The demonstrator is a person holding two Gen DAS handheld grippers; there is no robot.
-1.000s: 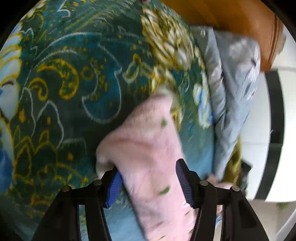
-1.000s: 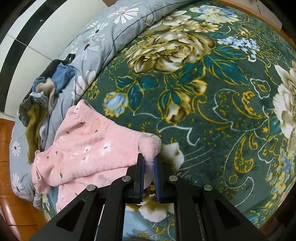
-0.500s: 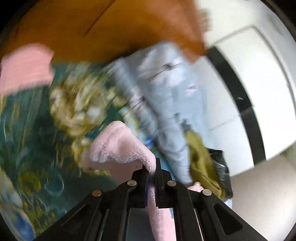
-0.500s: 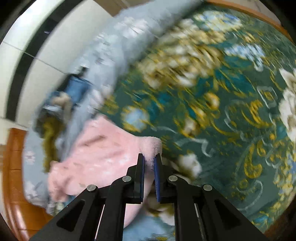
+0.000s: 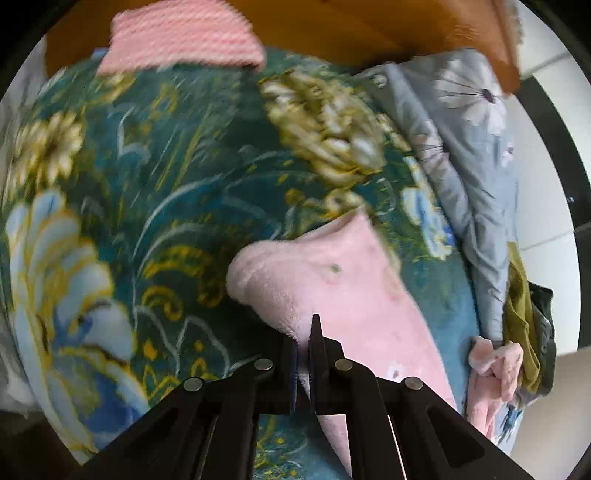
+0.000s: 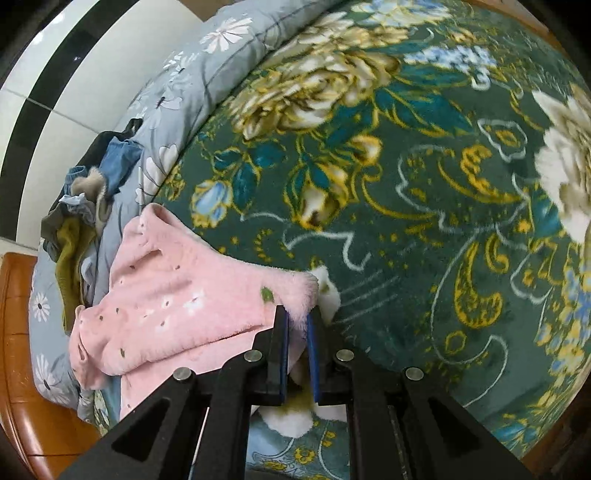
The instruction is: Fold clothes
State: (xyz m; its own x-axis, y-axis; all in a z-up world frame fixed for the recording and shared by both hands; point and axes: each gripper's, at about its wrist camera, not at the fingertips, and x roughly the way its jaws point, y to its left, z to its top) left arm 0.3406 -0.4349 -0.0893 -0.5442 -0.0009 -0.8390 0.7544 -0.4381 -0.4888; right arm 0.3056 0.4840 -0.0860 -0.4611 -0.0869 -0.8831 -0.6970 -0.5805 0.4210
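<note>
A fluffy pink garment (image 6: 173,295) with small dots lies on the green floral blanket (image 6: 424,206) that covers the bed. My right gripper (image 6: 297,321) is shut on one corner of it, the fleece pinched between the blue pads. In the left wrist view the same pink garment (image 5: 351,295) runs down the blanket (image 5: 166,192), and my left gripper (image 5: 303,343) is shut on its edge. A bunched end of the garment (image 5: 495,362) lies at the right by the bed's edge.
A grey floral quilt (image 6: 192,85) lies along the bed's side, with a heap of dark, blue and olive clothes (image 6: 81,210) on it. A folded pink knit piece (image 5: 184,37) rests at the far end by the wooden headboard (image 5: 388,26). Wooden frame (image 6: 18,332) borders the mattress.
My left gripper closed from wide open onto the pink garment's edge and lifted it, swinging the view about. The right gripper kept its hold on the corner and drifted slightly.
</note>
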